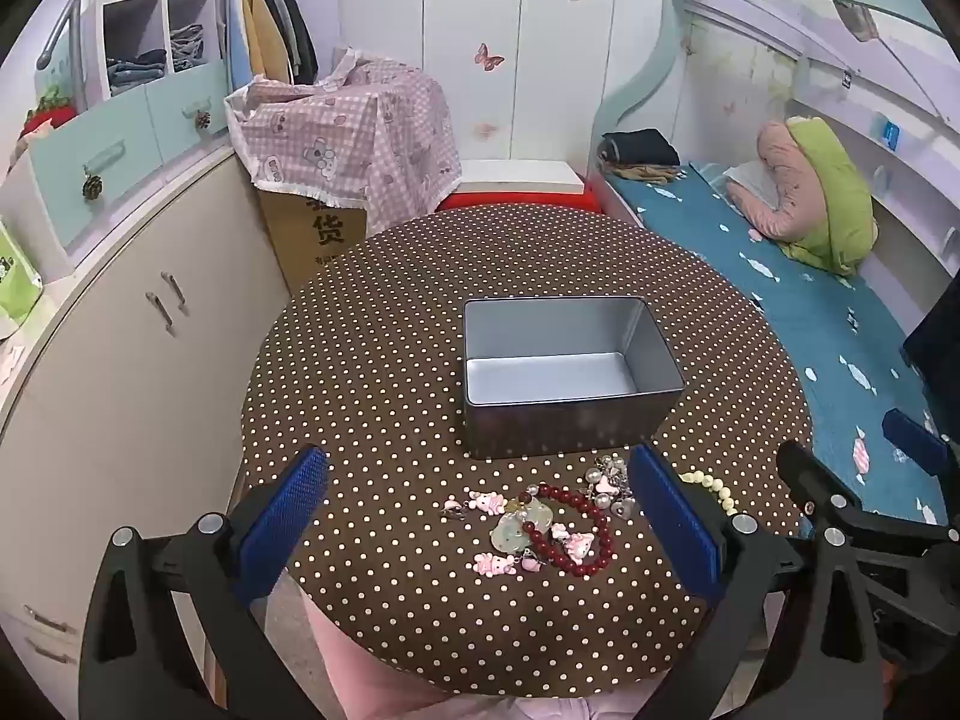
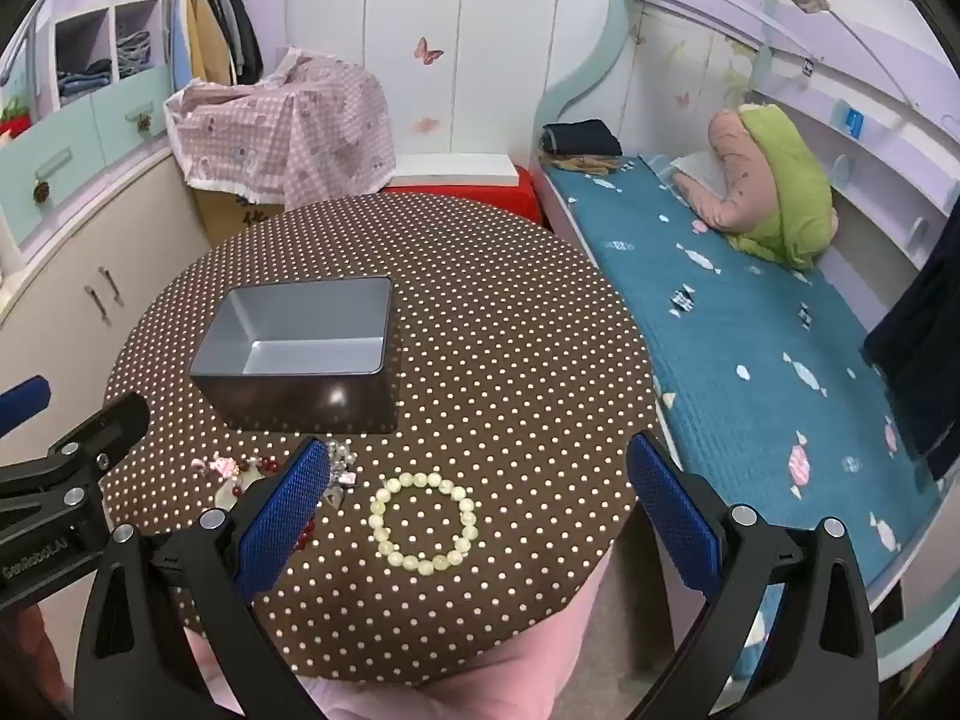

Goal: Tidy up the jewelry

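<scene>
An empty grey metal tin [image 1: 564,360] [image 2: 300,348] stands on the round brown polka-dot table [image 1: 372,360] [image 2: 510,360]. In front of it lies a heap of jewelry: a dark red bead bracelet [image 1: 585,525], pink cat charms [image 1: 489,502], a pale green pendant [image 1: 510,531] and pearl pieces [image 1: 609,480]. A pale yellow-green bead bracelet [image 2: 423,519] [image 1: 714,487] lies apart to the right. My left gripper [image 1: 480,516] hovers open over the heap. My right gripper [image 2: 474,510] hovers open over the pale bracelet. Neither holds anything.
A low cabinet [image 1: 150,324] runs along the left. A cardboard box under a pink checked cloth [image 1: 348,132] stands behind the table, beside a red stool [image 1: 516,201]. A bed with a teal cover [image 2: 750,330] lies to the right.
</scene>
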The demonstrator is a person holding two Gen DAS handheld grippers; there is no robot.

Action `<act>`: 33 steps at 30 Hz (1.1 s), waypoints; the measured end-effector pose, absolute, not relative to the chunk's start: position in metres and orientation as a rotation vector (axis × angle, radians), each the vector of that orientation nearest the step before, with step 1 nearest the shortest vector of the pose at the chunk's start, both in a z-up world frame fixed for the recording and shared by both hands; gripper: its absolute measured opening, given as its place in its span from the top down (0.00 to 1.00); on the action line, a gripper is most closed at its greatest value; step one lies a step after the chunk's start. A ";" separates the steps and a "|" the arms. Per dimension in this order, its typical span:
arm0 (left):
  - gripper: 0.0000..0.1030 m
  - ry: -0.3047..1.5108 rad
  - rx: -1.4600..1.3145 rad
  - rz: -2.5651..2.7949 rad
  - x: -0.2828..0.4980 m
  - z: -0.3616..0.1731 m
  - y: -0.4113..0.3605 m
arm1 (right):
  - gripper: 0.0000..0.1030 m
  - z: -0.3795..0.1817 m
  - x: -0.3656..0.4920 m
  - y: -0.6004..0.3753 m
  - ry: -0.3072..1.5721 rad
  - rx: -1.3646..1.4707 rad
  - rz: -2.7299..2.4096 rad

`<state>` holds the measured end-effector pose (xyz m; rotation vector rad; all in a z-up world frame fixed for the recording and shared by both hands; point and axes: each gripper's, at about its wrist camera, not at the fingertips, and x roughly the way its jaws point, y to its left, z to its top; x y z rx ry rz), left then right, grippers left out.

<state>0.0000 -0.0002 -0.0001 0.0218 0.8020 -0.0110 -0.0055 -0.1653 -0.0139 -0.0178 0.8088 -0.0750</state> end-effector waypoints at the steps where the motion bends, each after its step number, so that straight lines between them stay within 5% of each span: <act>1: 0.07 0.806 0.010 -0.016 0.000 0.000 0.000 | 0.07 -0.014 -0.006 -0.165 0.810 -0.019 -0.077; 33: 0.07 0.831 0.009 -0.017 0.001 -0.007 0.002 | 0.07 -0.013 -0.007 -0.166 0.819 -0.003 -0.067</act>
